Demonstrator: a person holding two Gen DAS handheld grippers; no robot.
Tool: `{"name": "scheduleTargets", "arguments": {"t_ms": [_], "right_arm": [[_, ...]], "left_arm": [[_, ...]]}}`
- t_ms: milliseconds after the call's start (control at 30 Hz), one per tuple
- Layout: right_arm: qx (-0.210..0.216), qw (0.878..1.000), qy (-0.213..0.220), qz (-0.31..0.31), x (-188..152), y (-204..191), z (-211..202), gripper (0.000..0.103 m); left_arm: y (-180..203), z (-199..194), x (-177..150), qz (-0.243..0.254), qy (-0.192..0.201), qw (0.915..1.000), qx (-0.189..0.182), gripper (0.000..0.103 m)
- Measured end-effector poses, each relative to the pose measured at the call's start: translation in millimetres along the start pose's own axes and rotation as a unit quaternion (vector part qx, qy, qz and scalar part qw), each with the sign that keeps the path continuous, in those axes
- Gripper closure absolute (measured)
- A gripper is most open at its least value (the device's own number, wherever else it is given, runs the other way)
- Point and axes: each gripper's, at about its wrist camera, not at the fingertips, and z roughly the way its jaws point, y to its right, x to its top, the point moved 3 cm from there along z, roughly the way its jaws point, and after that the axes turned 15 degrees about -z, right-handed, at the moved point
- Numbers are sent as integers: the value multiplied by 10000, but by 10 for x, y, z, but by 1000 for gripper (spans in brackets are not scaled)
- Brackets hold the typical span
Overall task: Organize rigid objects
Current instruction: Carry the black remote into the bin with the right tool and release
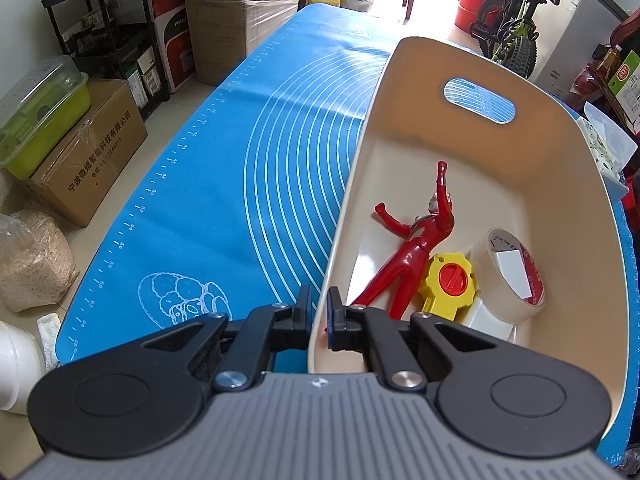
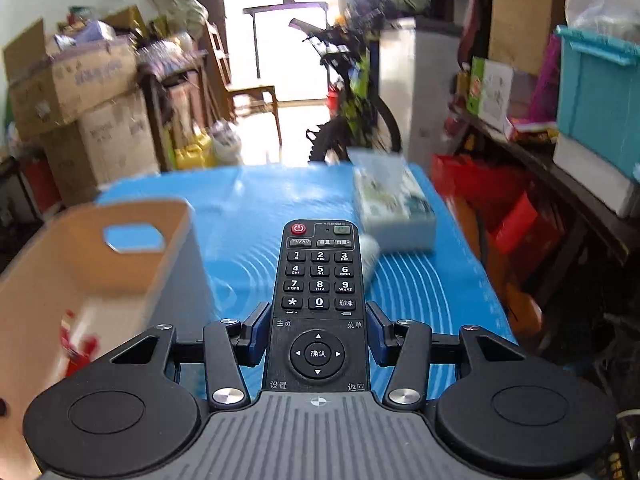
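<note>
A cream bin (image 1: 360,184) stands on the blue mat (image 1: 224,184). My left gripper (image 1: 319,312) is shut on the bin's near left wall, one finger outside and one inside. Inside the bin lie a red toy figure (image 1: 408,248), a yellow and red plastic part (image 1: 450,284) and a roll of tape (image 1: 510,272). My right gripper (image 2: 318,332) is shut on a black remote control (image 2: 320,292), held by its sides above the mat (image 2: 420,288), with its buttons facing up. The same bin (image 2: 132,256) appears blurred to the left of the remote.
A tissue box (image 2: 394,208) sits on the mat beyond the remote, with a pale object (image 2: 370,258) beside it. Cardboard boxes (image 1: 92,152), shelves and a bicycle (image 1: 512,28) surround the table. A teal crate (image 2: 596,96) stands on a shelf at right.
</note>
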Motion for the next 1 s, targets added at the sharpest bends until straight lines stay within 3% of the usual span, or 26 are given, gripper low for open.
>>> {"name": "scheduleTargets", "arguments": {"t_ms": [200,400,833,1000], "right_arm": [[502,9976,432,-225,378,-324,-290,49],[1086,9912,526,-538,557,-767,-374,49],[1767,9760,-194,-1258,340,-1602,-152,49],[1717,9707,-517,-1600,226,-1796,-55,49]], "left_arm": [[-2,1,14,0,-3,10000,-1,94],[-2,1,14,1,-4,10000,-1,94],[-15,-13,28,-2,-13,10000,-9,94],[-16,-15,31,-3,-14,10000,-11,95]]}}
